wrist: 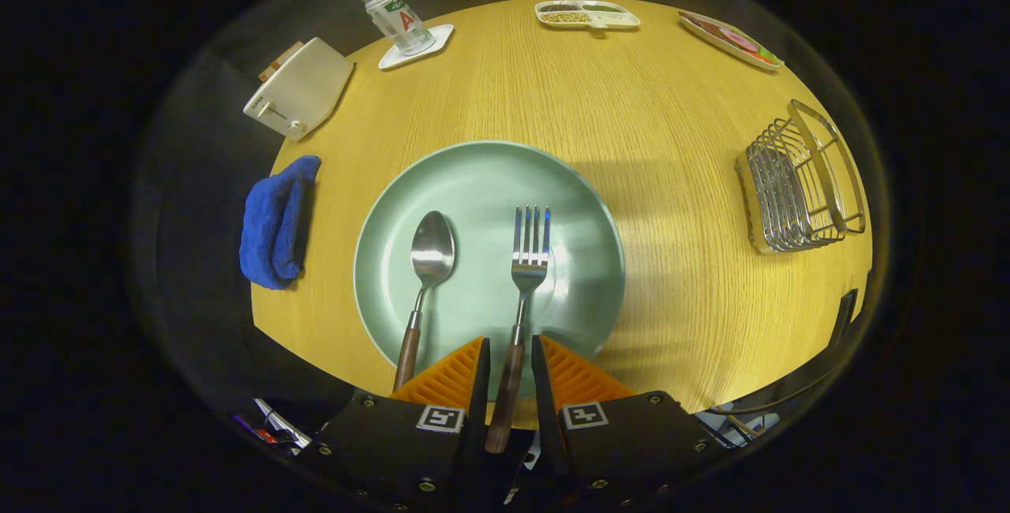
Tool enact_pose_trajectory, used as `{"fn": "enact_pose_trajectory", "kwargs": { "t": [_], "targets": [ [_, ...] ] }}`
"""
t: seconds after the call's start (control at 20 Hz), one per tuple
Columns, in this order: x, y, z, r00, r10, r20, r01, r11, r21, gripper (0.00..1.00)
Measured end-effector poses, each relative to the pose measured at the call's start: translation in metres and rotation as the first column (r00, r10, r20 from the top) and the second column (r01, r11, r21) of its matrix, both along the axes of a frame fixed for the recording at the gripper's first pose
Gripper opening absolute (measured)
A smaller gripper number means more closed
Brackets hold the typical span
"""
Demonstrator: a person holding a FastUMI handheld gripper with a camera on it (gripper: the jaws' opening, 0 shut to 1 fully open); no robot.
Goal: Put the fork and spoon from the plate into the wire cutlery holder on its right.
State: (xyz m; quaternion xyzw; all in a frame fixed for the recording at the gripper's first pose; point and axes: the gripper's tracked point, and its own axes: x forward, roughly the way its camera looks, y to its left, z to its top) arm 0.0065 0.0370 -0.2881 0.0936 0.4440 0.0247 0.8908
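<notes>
A pale green plate (584, 260) lies on the wooden table just ahead of my fingers. On it lie a spoon (432, 252) at the left and a fork (530, 249) at the right, both with brown wooden handles pointing toward me. My gripper (510, 355) stands over the plate's near rim with the fork's handle between its two fingers, which have closed in on it. The fork still rests on the plate. The spoon's handle runs past the left finger, untouched. The wire cutlery holder (797, 189) stands empty at the right, well apart from the plate.
A folded blue cloth (276, 221) lies left of the plate, with a white toaster (304, 87) behind it. At the far side stand a water bottle (398, 20) on a coaster, a divided snack tray (588, 14) and a food dish (730, 39). Bare tabletop separates plate and holder.
</notes>
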Motion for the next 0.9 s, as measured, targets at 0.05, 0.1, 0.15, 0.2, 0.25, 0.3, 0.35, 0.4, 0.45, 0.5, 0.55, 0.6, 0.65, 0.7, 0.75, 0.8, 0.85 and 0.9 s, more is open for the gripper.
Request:
{"fn": "enact_pose_trajectory", "kwargs": {
  "t": [0.05,0.1,0.15,0.2,0.25,0.3,0.35,0.4,0.45,0.5,0.55,0.6,0.65,0.7,0.75,0.8,0.85,0.9],
  "targets": [
    [-0.002,0.001,-0.003,1.000,0.000,-0.010,0.000,1.000,0.003,0.31],
    [-0.003,0.003,-0.005,1.000,0.005,-0.021,-0.005,1.000,0.009,0.31],
    [-0.003,0.006,-0.007,1.000,0.009,-0.028,-0.008,1.000,0.014,0.31],
    [-0.002,0.006,-0.008,0.999,0.009,-0.030,-0.009,1.000,0.013,0.31],
    [-0.002,0.007,-0.009,0.999,0.012,-0.035,-0.011,1.000,0.009,0.31],
    [-0.001,0.007,-0.009,0.999,0.014,-0.038,-0.013,1.000,0.004,0.31],
    [-0.001,0.008,-0.011,0.999,0.015,-0.041,-0.015,1.000,0.000,0.31],
    [-0.002,0.009,-0.018,0.999,0.017,-0.042,-0.017,1.000,-0.011,0.31],
    [-0.003,0.004,-0.016,0.998,0.000,-0.059,-0.001,1.000,-0.012,0.31],
    [0.000,0.007,-0.018,0.998,-0.001,-0.067,0.001,1.000,0.003,0.15],
    [-0.001,0.009,-0.016,0.997,0.002,-0.072,0.000,1.000,0.026,0.15],
    [-0.001,0.011,-0.014,0.997,-0.003,-0.075,0.006,0.999,0.040,0.15],
    [-0.001,0.011,-0.014,0.997,-0.006,-0.075,0.009,0.999,0.043,0.15],
    [0.001,0.011,-0.011,0.998,-0.008,-0.067,0.011,0.999,0.047,0.15],
    [0.002,0.012,-0.009,0.998,-0.007,-0.061,0.010,0.999,0.052,0.15],
    [0.004,0.014,-0.005,0.998,-0.008,-0.055,0.012,0.997,0.073,0.15],
    [0.004,0.017,-0.003,0.999,-0.010,-0.053,0.014,0.996,0.089,0.15],
    [0.004,0.018,-0.001,0.999,-0.013,-0.051,0.018,0.994,0.105,0.15]
  ]
}}
